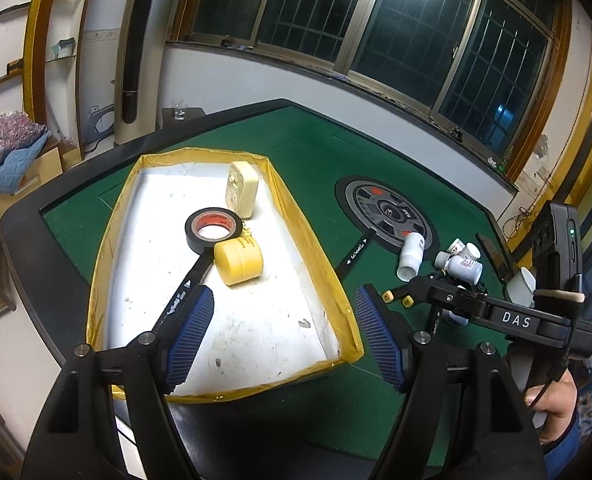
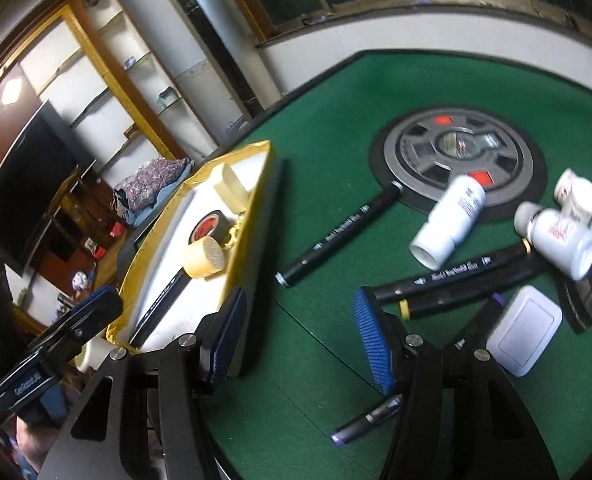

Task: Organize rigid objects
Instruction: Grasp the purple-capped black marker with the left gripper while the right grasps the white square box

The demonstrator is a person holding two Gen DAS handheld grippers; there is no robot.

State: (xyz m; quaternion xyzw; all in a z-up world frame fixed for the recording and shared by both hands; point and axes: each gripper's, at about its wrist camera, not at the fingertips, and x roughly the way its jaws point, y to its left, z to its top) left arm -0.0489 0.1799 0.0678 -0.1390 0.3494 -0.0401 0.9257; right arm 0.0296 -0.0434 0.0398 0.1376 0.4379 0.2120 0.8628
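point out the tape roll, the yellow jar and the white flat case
tape roll [image 1: 213,228], left wrist view, on the black top face of the ring
yellow jar [image 1: 240,261], left wrist view, on its side wall
white flat case [image 2: 525,335], right wrist view, on the middle of its lid

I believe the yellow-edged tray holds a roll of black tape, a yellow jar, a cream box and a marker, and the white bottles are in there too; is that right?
Not quite: the white bottles are not in the tray; they lie on the green table near the round grey disc, as the left wrist view shows. The black tape, yellow jar, cream box and marker are indeed in the tray.
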